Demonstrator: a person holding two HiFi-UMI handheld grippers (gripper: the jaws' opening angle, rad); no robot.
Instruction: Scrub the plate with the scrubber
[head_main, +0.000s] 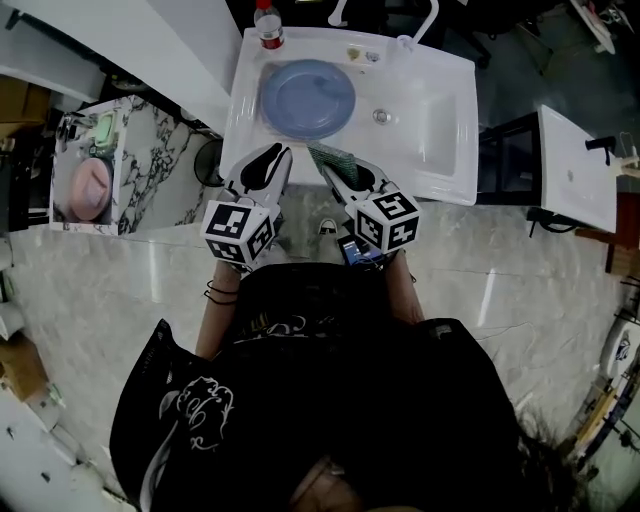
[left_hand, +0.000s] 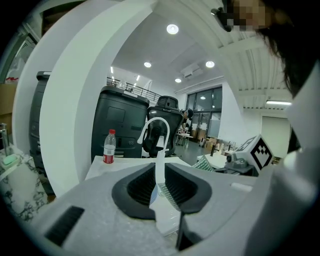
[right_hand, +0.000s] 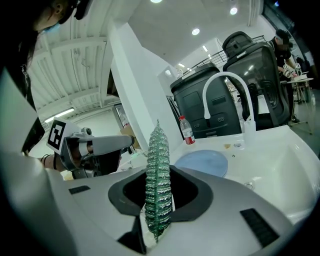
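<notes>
A round blue plate (head_main: 307, 97) lies flat in the left part of the white sink (head_main: 450, 120); it also shows in the right gripper view (right_hand: 202, 163). My right gripper (head_main: 335, 168) (right_hand: 159, 176) is shut on a green ribbed scrubber (head_main: 330, 157) (right_hand: 157, 150), held upright over the sink's near edge, just short of the plate. My left gripper (head_main: 266, 165) (left_hand: 160, 170) hovers beside it at the near rim. Its jaws stand close together with nothing between them. Neither gripper touches the plate.
A red-capped bottle (head_main: 268, 25) (left_hand: 109, 146) stands at the sink's back left corner, and a white curved faucet (right_hand: 227, 95) at the back. The drain (head_main: 380, 116) is right of the plate. A marble counter (head_main: 160, 170) lies left and another white basin (head_main: 575, 170) right.
</notes>
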